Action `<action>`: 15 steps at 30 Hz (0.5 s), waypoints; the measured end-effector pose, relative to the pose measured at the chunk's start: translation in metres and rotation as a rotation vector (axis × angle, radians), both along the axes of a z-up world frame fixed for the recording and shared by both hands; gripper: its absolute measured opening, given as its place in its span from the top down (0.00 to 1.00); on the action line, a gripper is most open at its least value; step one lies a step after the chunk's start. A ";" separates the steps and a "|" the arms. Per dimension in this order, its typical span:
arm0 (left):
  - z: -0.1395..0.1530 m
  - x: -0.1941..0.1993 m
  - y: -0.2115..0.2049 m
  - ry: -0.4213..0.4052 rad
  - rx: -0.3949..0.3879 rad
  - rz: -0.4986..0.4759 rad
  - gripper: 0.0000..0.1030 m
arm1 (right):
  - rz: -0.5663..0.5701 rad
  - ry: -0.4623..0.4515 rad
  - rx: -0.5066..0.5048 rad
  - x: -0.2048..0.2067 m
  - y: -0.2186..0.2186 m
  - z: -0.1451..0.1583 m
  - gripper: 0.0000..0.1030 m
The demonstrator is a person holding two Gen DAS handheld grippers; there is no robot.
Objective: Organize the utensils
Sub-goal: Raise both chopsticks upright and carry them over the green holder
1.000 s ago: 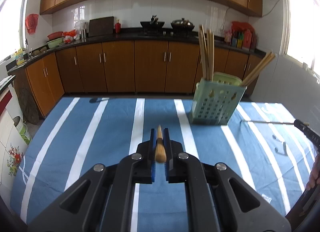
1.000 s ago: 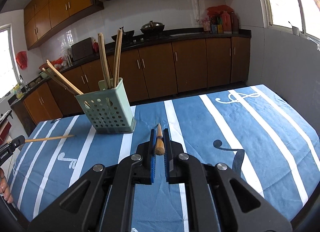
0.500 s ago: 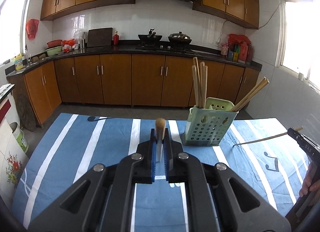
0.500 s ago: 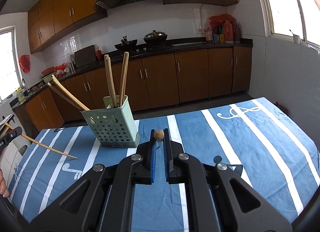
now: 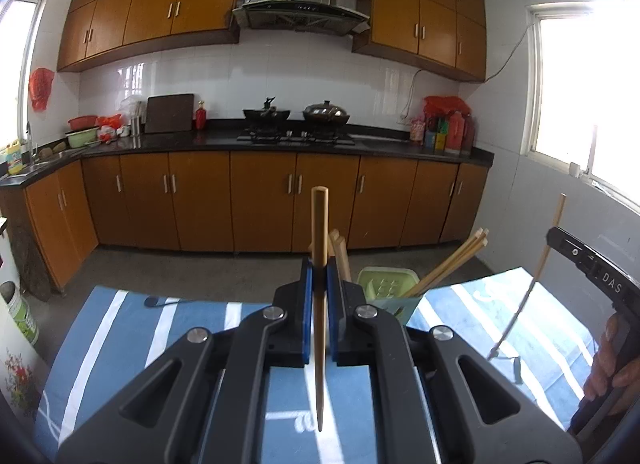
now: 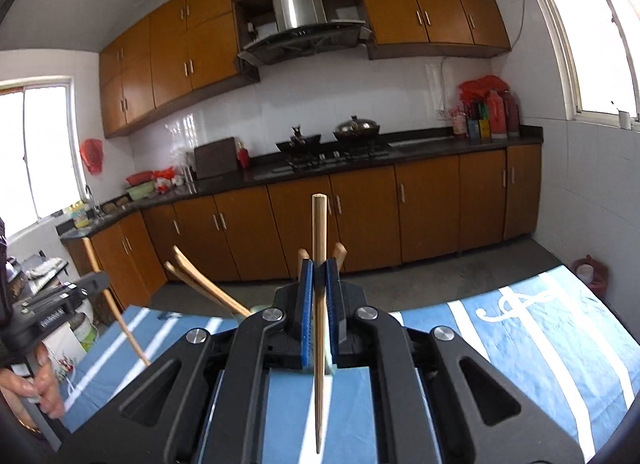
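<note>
Left tongs clamped on an upright chopstick, right tongs clamped on another chopstick, green holder far on the striped desk.

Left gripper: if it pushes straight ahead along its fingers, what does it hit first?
Probably the green holder, just right of the left gripper, or the chopsticks standing in it. Depth is unclear; it might pass above.
</note>
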State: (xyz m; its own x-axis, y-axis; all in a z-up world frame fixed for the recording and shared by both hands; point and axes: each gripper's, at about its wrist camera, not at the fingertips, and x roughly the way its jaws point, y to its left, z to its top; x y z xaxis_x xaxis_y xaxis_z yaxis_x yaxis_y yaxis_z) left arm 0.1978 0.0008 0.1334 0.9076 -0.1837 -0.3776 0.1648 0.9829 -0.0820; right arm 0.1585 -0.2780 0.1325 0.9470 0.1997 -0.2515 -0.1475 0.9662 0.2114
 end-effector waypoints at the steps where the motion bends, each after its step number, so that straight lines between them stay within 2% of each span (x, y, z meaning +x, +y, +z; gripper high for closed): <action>1: 0.008 0.005 -0.007 -0.014 -0.007 -0.006 0.92 | 0.001 -0.015 0.006 0.003 0.002 0.005 0.93; 9: 0.065 0.043 -0.043 -0.157 -0.078 -0.004 0.92 | -0.038 -0.180 0.060 0.040 0.025 0.049 0.93; 12: 0.074 0.065 -0.053 -0.208 -0.084 0.028 0.93 | -0.082 -0.223 0.048 0.061 0.029 0.046 0.93; 15: 0.071 0.088 -0.056 -0.237 -0.114 0.055 0.93 | -0.120 -0.229 0.040 0.080 0.032 0.033 0.93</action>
State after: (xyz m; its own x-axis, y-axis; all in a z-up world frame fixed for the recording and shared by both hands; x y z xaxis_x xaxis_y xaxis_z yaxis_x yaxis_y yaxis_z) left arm 0.2860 -0.0557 0.2043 0.9780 -0.1608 -0.1325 0.1392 0.9775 -0.1586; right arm 0.2389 -0.2465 0.1656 0.9959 0.0882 -0.0216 -0.0811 0.9712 0.2242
